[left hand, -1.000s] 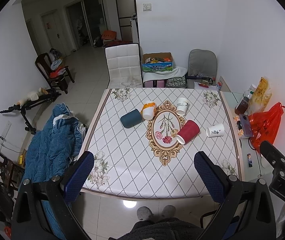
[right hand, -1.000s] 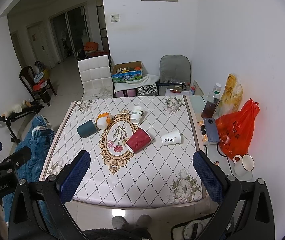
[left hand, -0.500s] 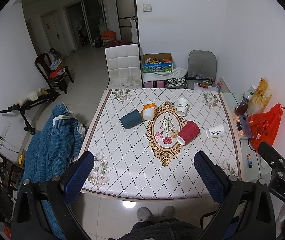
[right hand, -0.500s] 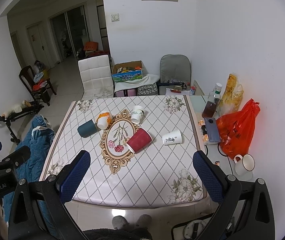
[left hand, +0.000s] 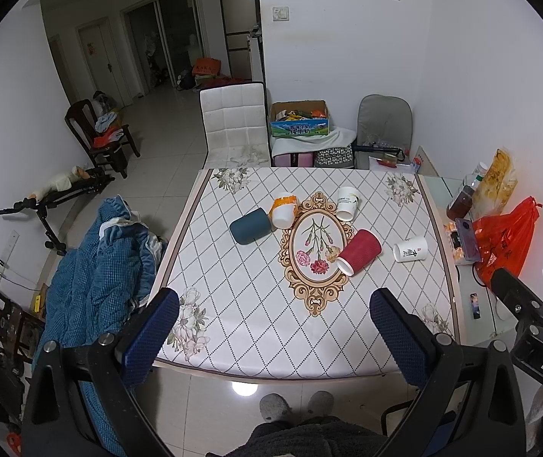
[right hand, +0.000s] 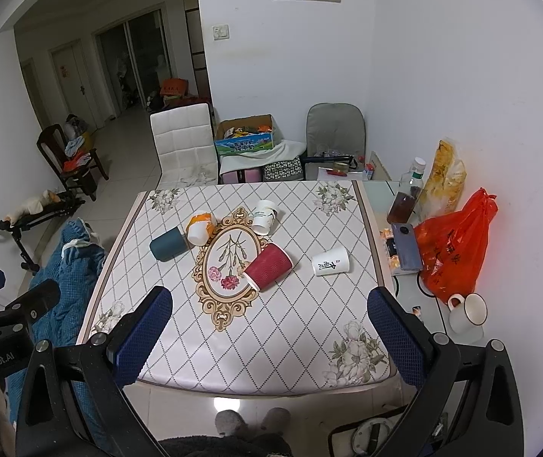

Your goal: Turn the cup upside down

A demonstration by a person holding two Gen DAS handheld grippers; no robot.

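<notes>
**Five cups down, both grippers waiting**

From where I stand, the table (left hand: 233,327) under its diamond-patterned cloth fills the middle of the room, pushed near the white wall, with a glass side shelf crowding its right edge. On it lie five cups, all on their sides, scattered around the oval floral medallion as if laid out on purpose for turning.

The red cup (left hand: 359,252) is the biggest and nearest, its white rim pointing back toward the person. The teal cup (left hand: 250,225) lies to the left, touching the orange-and-white cup (left hand: 283,211). A white printed cup (left hand: 347,203) lies at the far side of the medallion, and a small white cup (left hand: 410,250) with black characters lies well right.

The left gripper (left hand: 275,327) and the right gripper (right hand: 269,323) both hang high above the near edge, jaws spread wide, holding nothing. I judge no cup has been chosen yet; the red one looks the easiest first reach.
</notes>
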